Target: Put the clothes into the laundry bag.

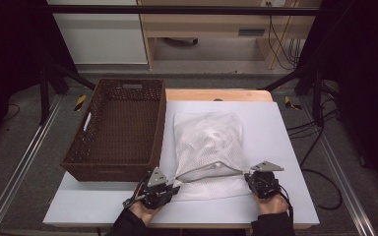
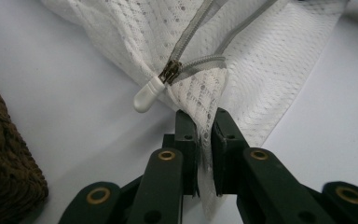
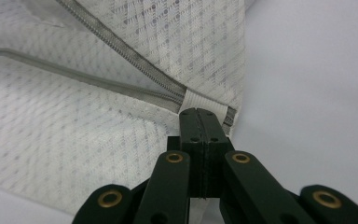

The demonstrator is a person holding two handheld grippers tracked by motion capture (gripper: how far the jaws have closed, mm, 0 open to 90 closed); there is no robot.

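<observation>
1. Your white mesh laundry bag [image 1: 207,142] lies flat on the pale tabletop, just right of the wicker basket, stuffed with something pale.
2. Its grey zipper [image 2: 200,63] gapes open along the near edge.
3. The white pull tab [image 2: 145,97] dangles at the left end.

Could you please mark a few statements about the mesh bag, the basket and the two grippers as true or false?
1. The left gripper pinches the white mesh laundry bag just below the zipper pull. True.
2. The bag's zipper is fully closed. False: its two sides stand apart, so the bag is open along the near edge.
3. The right gripper is shut on the bag at the fabric tab where the zipper ends. True.
4. The mesh bag lies inside the brown wicker basket. False: it lies on the white table, beside the basket.
5. The basket holds folded clothes. False: nothing can be seen inside it.
</observation>
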